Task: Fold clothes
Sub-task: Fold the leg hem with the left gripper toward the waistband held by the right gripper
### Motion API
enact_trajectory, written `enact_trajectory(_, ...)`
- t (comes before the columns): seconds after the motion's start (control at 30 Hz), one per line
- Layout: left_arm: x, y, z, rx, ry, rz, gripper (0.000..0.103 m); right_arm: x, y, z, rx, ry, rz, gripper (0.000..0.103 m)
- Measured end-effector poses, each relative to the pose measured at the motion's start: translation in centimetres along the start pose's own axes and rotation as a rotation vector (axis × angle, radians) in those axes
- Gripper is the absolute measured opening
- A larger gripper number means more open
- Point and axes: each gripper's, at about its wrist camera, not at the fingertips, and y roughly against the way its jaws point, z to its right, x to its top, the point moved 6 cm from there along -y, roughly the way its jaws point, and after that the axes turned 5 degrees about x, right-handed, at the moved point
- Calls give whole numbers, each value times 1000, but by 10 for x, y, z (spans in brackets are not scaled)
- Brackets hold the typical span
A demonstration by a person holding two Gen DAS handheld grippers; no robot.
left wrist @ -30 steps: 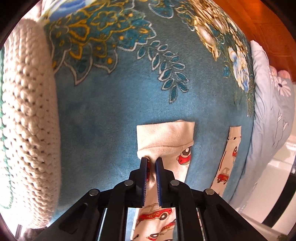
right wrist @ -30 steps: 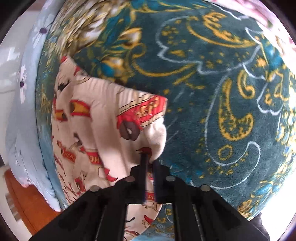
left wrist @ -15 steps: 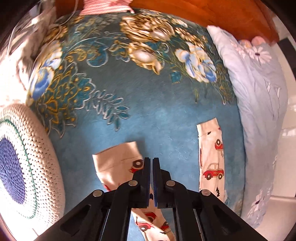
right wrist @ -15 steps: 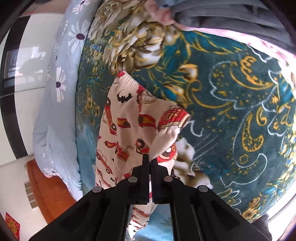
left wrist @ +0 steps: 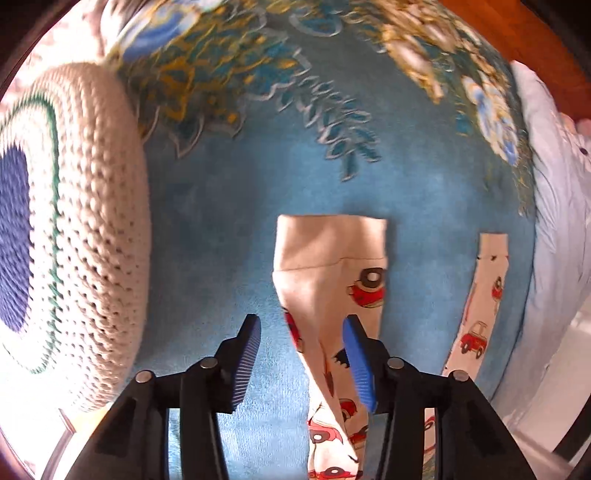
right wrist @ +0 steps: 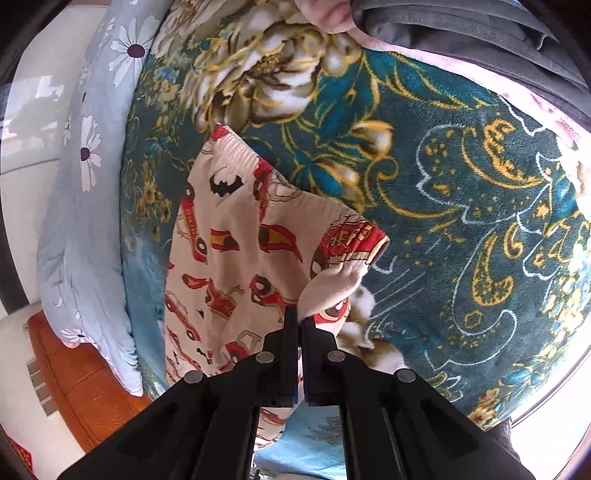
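So since a moment ago the left gripper (left wrist: pixel 301 363) has let go: its jaws have just been opening, and the trouser leg (left wrist: pixel 332 295) of the car-print kids' pants that it was pinching now lies loose on the blue floral blanket (left wrist: pixel 229 221), cuff flat, fabric running between the blue pads (left wrist: pixel 356 363) without being squeezed. Looks to me like that leg is laid where it's wanted, so there's no reason to hang on.

The right gripper (right wrist: pixel 298 325) is a different story. Its jaws are pressed together on a fold of the pants (right wrist: pixel 229 240) near the waistband, lifting that corner off the blanket, probably keeping the cloth taut for the next fold.

What each view gives you: the left wrist shows both legs, the second leg (left wrist: pixel 484 295) lying apart toward the pale blue quilt (left wrist: pixel 554 221), plus a crocheted cushion (left wrist: pixel 81 221) off to the side. None of that cushion shows from the right wrist, which instead shows the waistband end, the raised corner, and some grey clothing (right wrist: pixel 461 33) at the far edge.
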Motion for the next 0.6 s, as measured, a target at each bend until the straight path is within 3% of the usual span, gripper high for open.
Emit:
enact_trajectory(0.07, 2, -6, -3, 15, 7, 12, 46, -2, -1, 5, -14, -8, -7, 2)
enact_trajectory(0.13, 4, -7, 1, 20, 1, 16, 9, -1, 0, 8, -22, -15, -9, 2)
enact_trajectory(0.17, 5, -7, 4, 21, -4, 17, 5, -1, 2, 9, -25, -15, -8, 2)
enact_trajectory(0.27, 9, 7, 21, 24, -45, 57, 4, -2, 5, 6, -32, 6, -9, 2)
enact_trajectory(0.37, 9, 32, 52, -22, -81, 76, 4, -3, 10, -1, -32, 33, -6, 1)
enact_trajectory(0.6, 16, 34, 184, 8, -289, 84, 4, 20, 20, -26, 64, 10, 33, 1)
